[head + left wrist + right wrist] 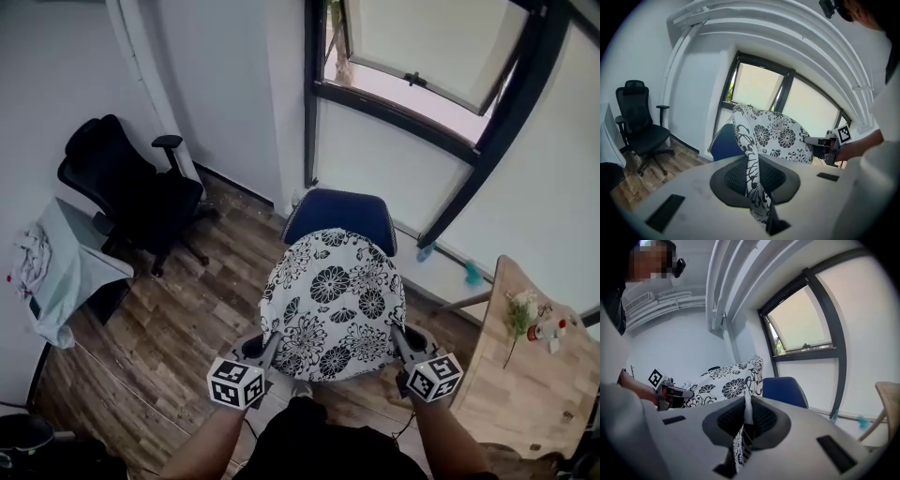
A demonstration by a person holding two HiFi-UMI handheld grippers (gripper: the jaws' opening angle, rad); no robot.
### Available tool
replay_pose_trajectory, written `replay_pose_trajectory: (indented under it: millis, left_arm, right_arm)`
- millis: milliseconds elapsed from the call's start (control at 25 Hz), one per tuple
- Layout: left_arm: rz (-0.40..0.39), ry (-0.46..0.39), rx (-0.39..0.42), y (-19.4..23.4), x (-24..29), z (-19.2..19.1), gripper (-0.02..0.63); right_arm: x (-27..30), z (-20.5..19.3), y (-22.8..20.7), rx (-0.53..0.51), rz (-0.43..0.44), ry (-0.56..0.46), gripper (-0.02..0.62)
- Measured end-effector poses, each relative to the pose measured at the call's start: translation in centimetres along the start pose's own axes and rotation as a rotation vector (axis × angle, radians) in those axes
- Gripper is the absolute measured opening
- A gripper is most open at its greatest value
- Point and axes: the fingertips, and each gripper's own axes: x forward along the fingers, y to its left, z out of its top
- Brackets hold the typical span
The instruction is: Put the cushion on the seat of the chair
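Cushion (336, 305), a soft pad in white cloth printed with black flowers, hung spread between your two tongs. The left tongs (266, 348) were clamped on its left edge and the right tongs (401, 339) on its right. Its width ran across you. The blue chair (342, 217) lay straight ahead and below, its seat hidden under the fabric, so contact couldn't be judged. Both hands sat equally near.

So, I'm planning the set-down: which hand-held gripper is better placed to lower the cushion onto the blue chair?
Neither clearly: the left hand-held gripper and the right hand-held gripper each clamp an opposite edge of the cushion at the blue chair; probably lower together.
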Motion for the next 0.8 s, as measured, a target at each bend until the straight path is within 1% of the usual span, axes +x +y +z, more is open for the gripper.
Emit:
replay_pose_trajectory:
  millis: [200, 360, 560, 720, 800]
  left_arm:
    - [-0.077, 0.038, -0.002, 0.0, 0.4, -0.2, 0.026]
    - [-0.123, 0.048, 0.0, 1.1, 0.5, 0.6, 0.026]
    - [-0.134, 0.045, 0.004, 0.9, 0.4, 0.7, 0.026]
    - [-0.131, 0.068, -0.031, 1.5, -0.7, 1.7, 0.026]
    - [-0.128, 0.078, -0.021, 1.2, -2.0, 3.0, 0.026]
  right_arm:
    - [-1.2, -1.0, 0.7, 0.027, -0.051, 0.021, 0.035]
    - [-1.2, -0.2, 1.8, 0.029, -0.112, 0.035, 0.036]
    - [-1.7, 0.7, 2.2, 0.011, -0.14, 0.022, 0.036]
    - [-2.2, 2.1, 3.6, 0.025, -0.146, 0.067, 0.037]
    - [-2.9, 4.0, 4.8, 0.025, -0.146, 0.085, 0.036]
